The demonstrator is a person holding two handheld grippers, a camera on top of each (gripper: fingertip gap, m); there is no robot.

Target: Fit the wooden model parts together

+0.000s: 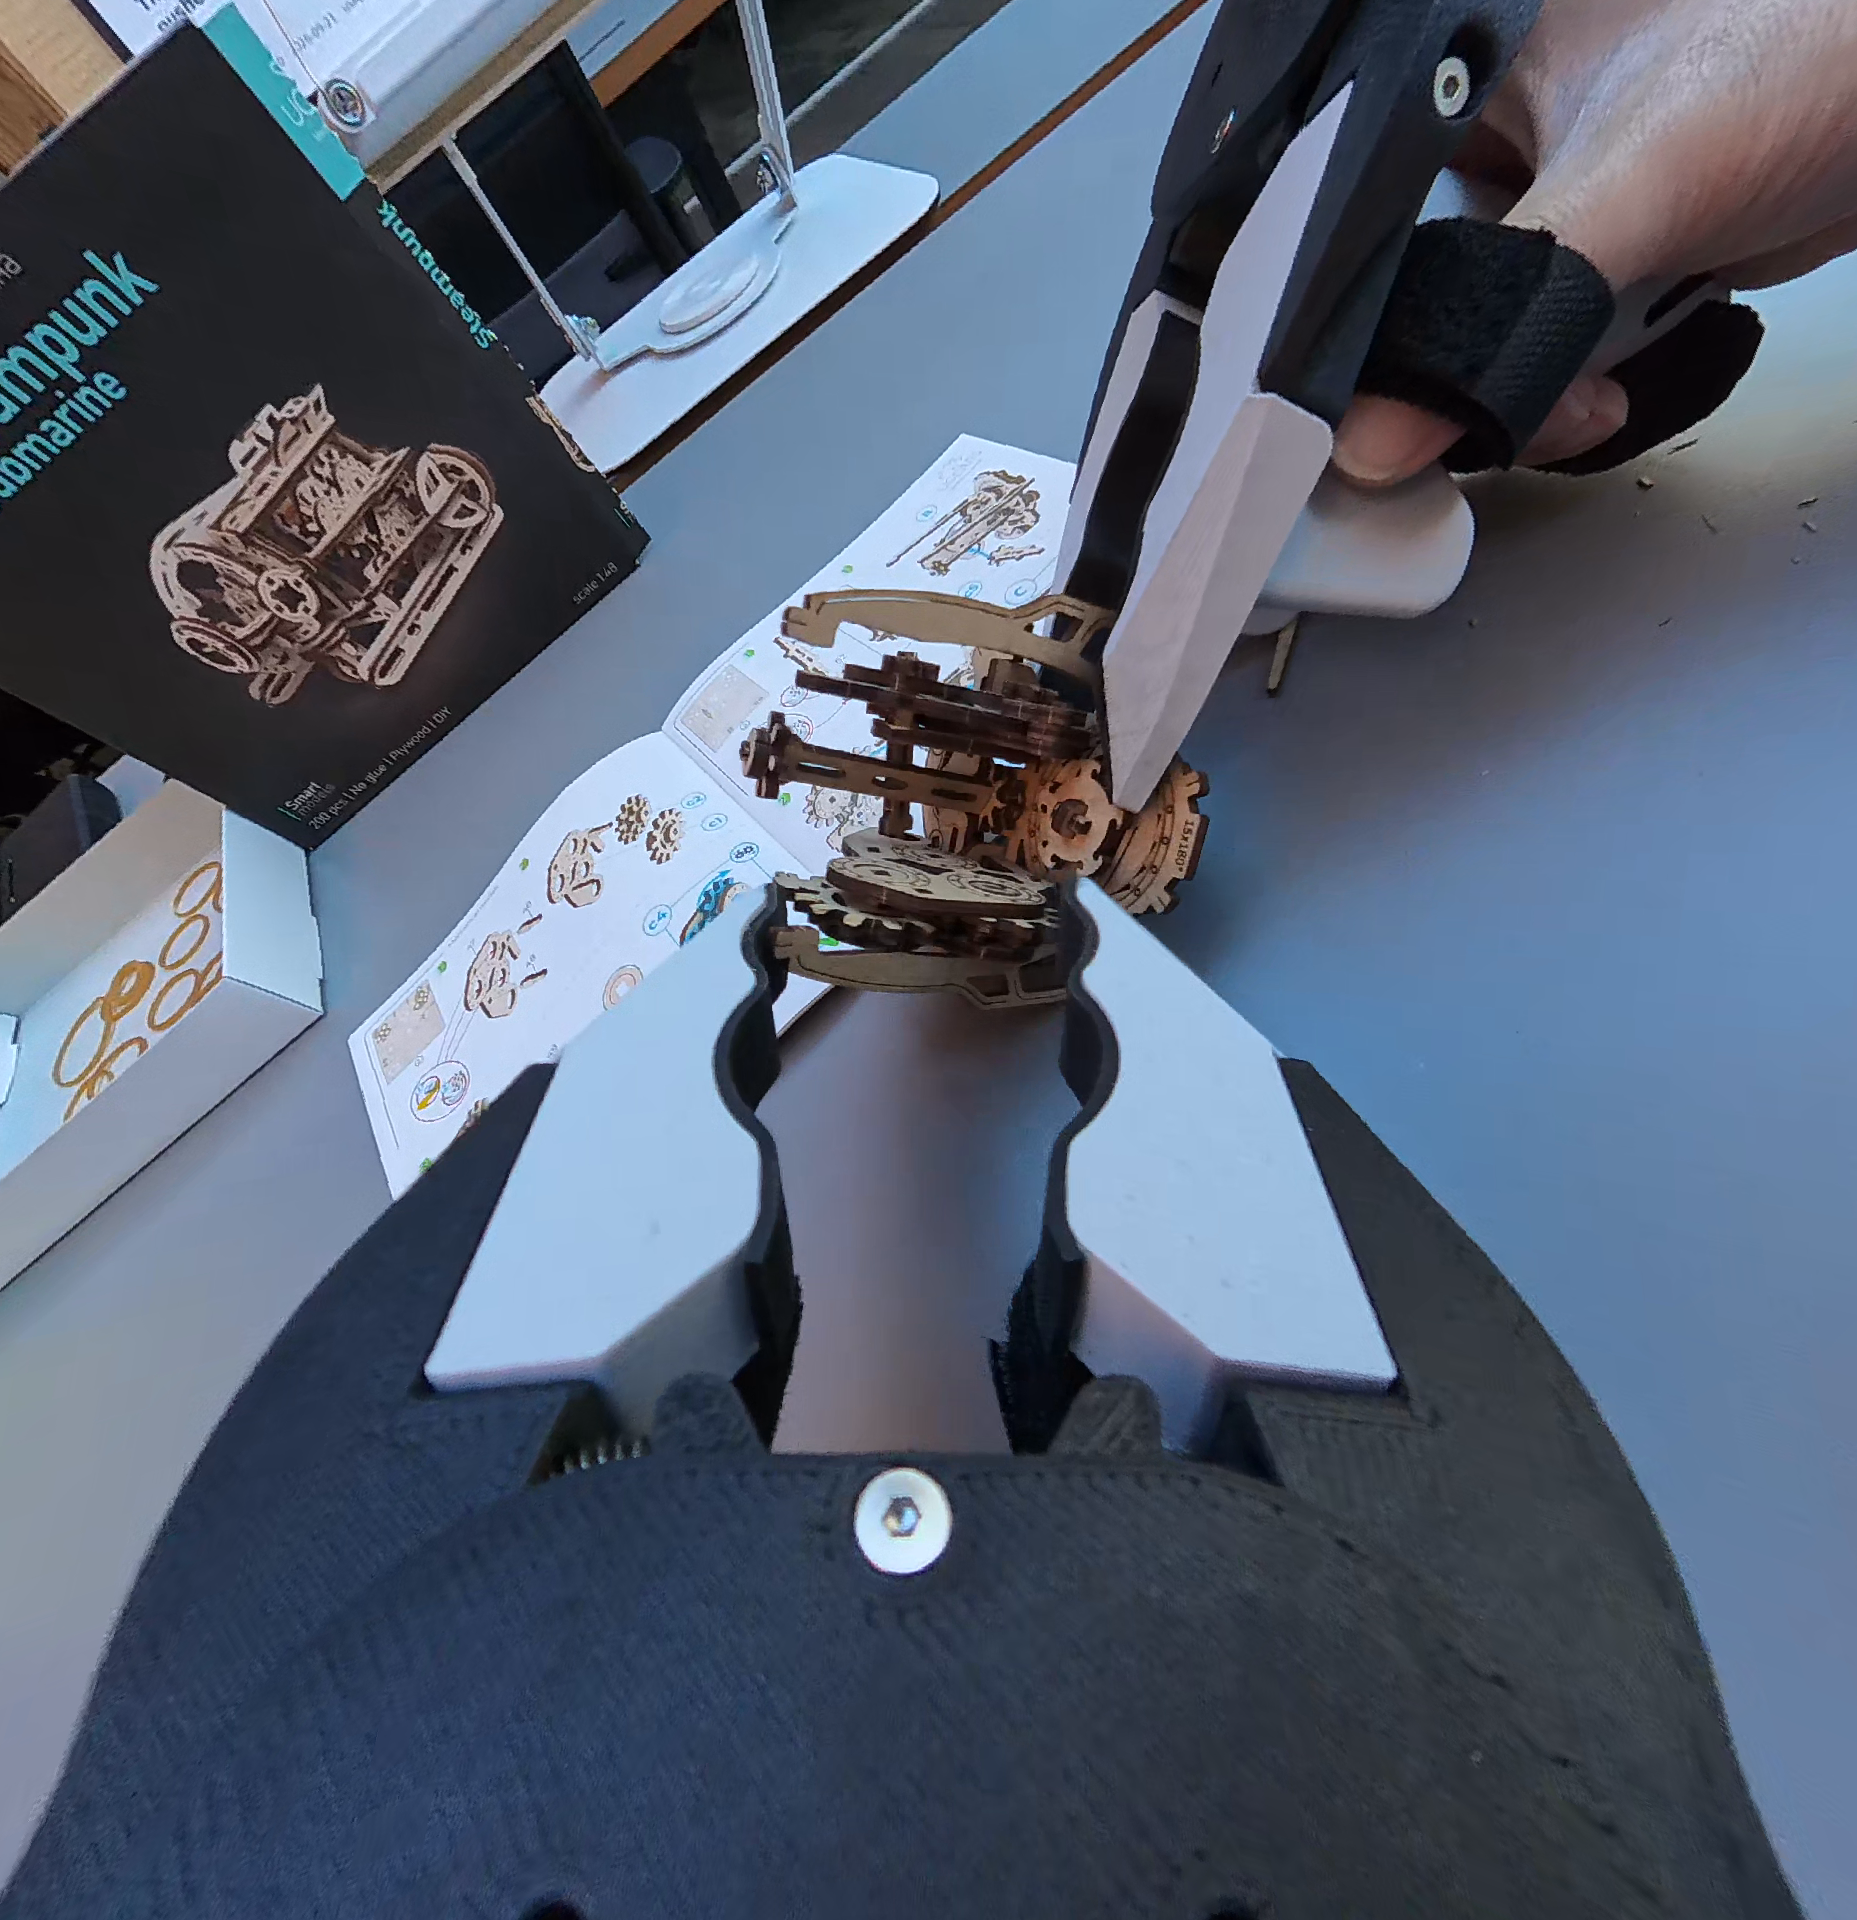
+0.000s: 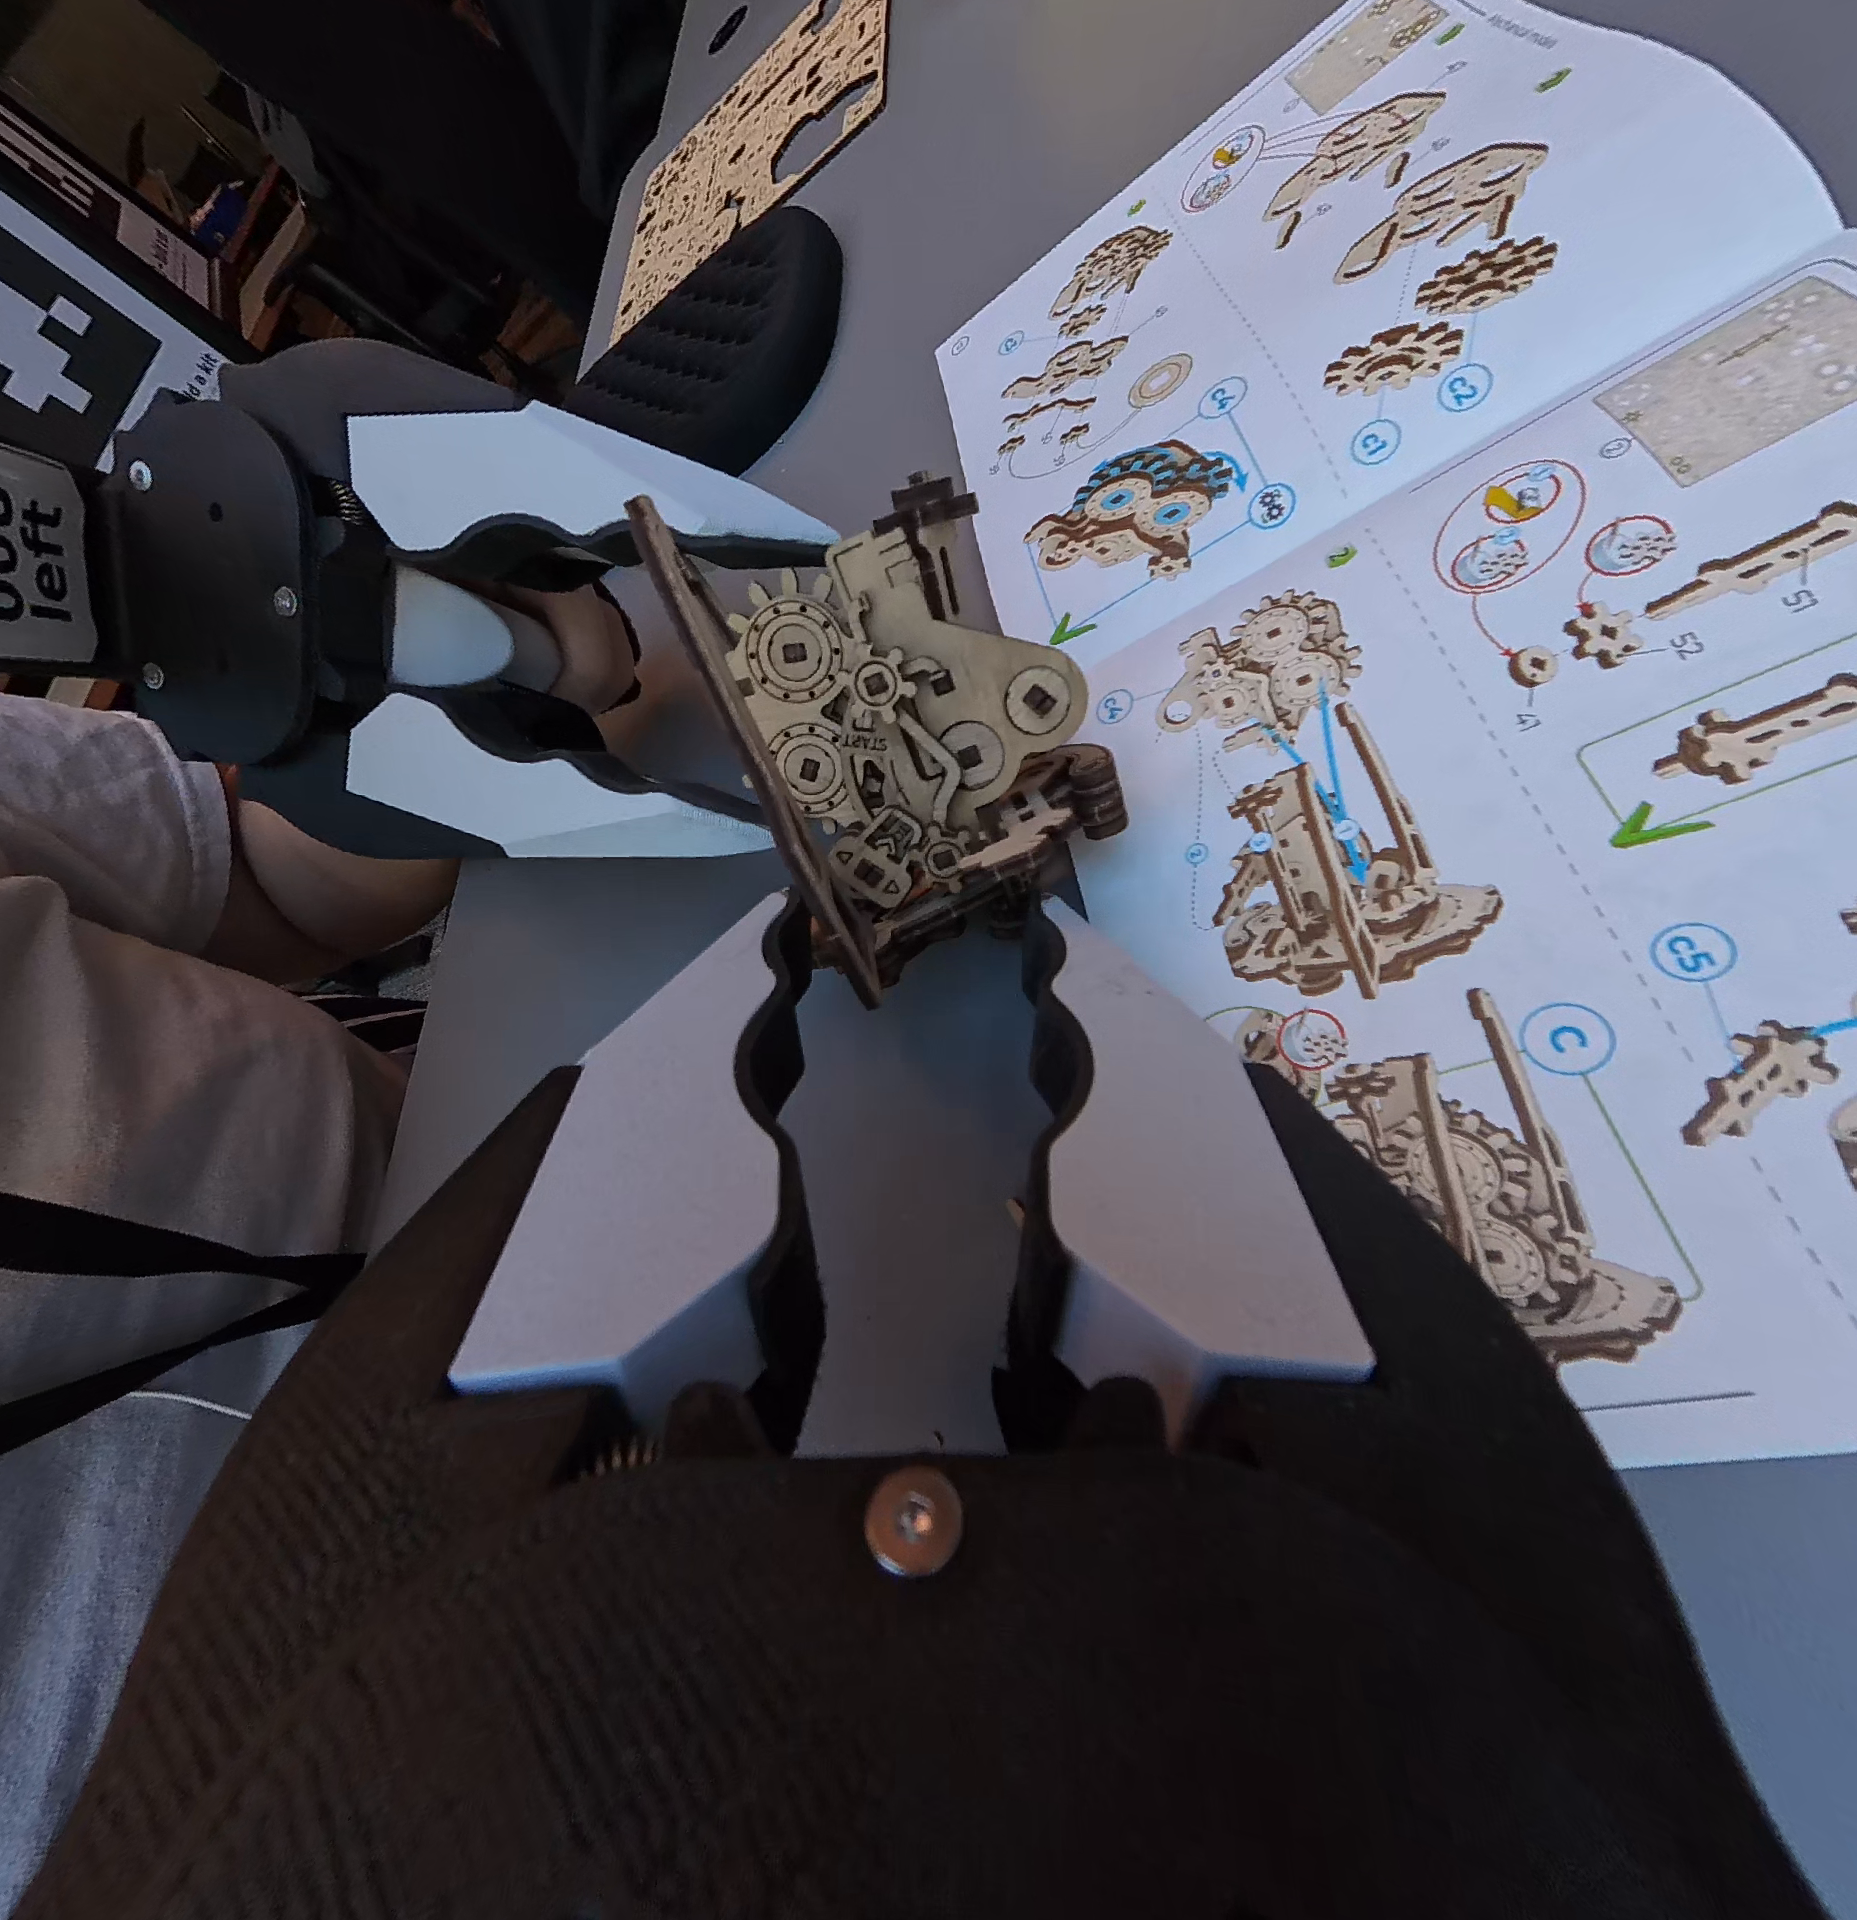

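Note:
A partly built wooden model (image 1: 945,748) of gears, axles and flat plates is held in the air above the grey table (image 1: 1526,1039). My left gripper (image 1: 922,925) is shut on the model's lower flat plate, which sits between its fingertips. My right gripper (image 1: 1100,707) comes down from the upper right and clamps the model's gear end. In the right wrist view the model (image 2: 903,717) shows its gear face. There the right gripper (image 2: 919,925) grips its bottom edge. The left gripper (image 2: 794,681) grips its dark side plate from the left.
An open instruction booklet (image 1: 591,914) lies under the model and fills the right of the right wrist view (image 2: 1423,520). A black kit box (image 1: 228,468) and a white tray of wooden rings (image 1: 145,1008) stand at the left. A punched wooden sheet (image 2: 747,135) lies farther off.

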